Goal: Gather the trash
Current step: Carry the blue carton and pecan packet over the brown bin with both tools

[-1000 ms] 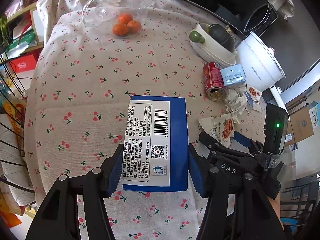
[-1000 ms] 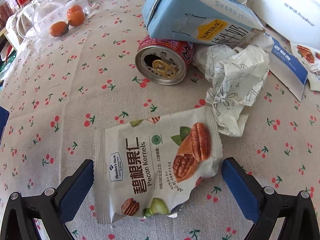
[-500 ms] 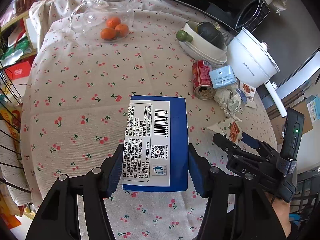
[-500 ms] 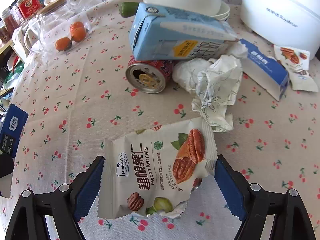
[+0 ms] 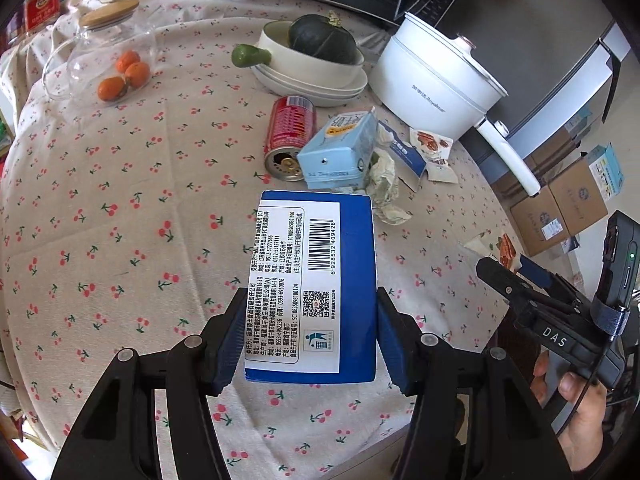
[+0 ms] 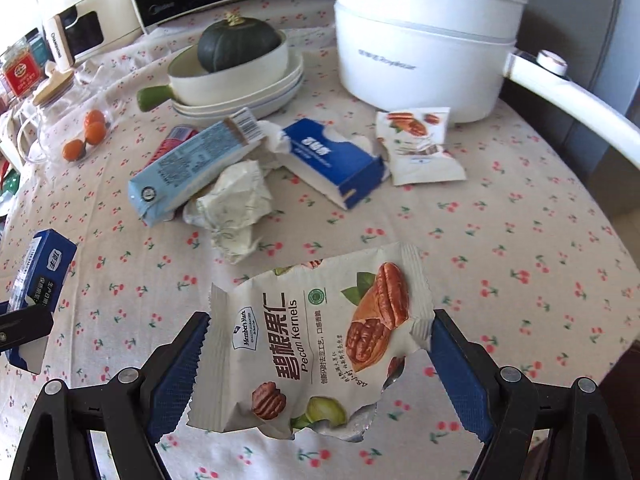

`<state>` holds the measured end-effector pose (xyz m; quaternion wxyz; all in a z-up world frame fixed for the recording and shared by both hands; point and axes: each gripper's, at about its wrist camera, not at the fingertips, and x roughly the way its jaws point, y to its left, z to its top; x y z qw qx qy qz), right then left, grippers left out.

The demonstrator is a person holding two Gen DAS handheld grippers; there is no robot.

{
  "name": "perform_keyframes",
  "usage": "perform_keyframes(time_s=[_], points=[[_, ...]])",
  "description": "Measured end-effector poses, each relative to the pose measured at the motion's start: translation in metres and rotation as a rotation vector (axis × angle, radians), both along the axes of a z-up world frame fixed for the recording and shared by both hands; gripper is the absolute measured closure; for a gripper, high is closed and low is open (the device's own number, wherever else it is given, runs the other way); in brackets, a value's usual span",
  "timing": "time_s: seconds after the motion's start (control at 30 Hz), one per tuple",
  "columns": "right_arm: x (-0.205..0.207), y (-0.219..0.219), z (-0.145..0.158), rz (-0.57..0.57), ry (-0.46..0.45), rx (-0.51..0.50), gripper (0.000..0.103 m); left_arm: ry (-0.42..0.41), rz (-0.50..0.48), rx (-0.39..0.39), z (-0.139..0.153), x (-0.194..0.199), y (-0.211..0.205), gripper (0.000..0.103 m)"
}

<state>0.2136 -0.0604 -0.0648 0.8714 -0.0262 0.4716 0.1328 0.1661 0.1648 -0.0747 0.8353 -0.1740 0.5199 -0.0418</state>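
Change since one second ago: pecan packet (image 6: pixel 320 344), formerly flat on the tabletop (image 6: pixel 520 240) between wide-apart right jaws, is now pinched at both side edges and raised clear of the cloth, its torn lower edge hanging free; the red can (image 6: pixel 178 136) and crumpled paper (image 6: pixel 236 204) now sit farther off in the right wrist view. Blue box (image 5: pixel 316 292), label side up, unchanged in its clamp, though the left view has swung toward the rubbish pile. Left gripper (image 5: pixel 306 344): jaws closed against the long sides of the blue box near its rear end, most of the box projecting forward above the tabletop. Right gripper (image 6: pixel 316 364): jaws partly closed, blue pads touching the packet's left and right seams, packet centred between them and slightly bowed. Remaining on the tabletop, grouped together: red can on its side, pale blue carton (image 6: pixel 188 168) leaning across it, crumpled paper touching the carton, opened blue carton (image 6: pixel 336 160) just beside, second nut packet (image 6: pixel 420 148) near the white cooker (image 6: pixel 420 40). Behind: bowl with squash (image 6: pixel 236 64); glass jar with oranges (image 5: pixel 108 60).
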Motion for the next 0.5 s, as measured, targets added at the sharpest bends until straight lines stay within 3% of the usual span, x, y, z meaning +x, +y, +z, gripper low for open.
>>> perform_keyframes(time_s=[0.5], points=[[-0.020, -0.140, 0.019, -0.133, 0.006, -0.004, 0.014, -0.026, -0.239, 0.061, 0.001, 0.015, -0.135, 0.041]])
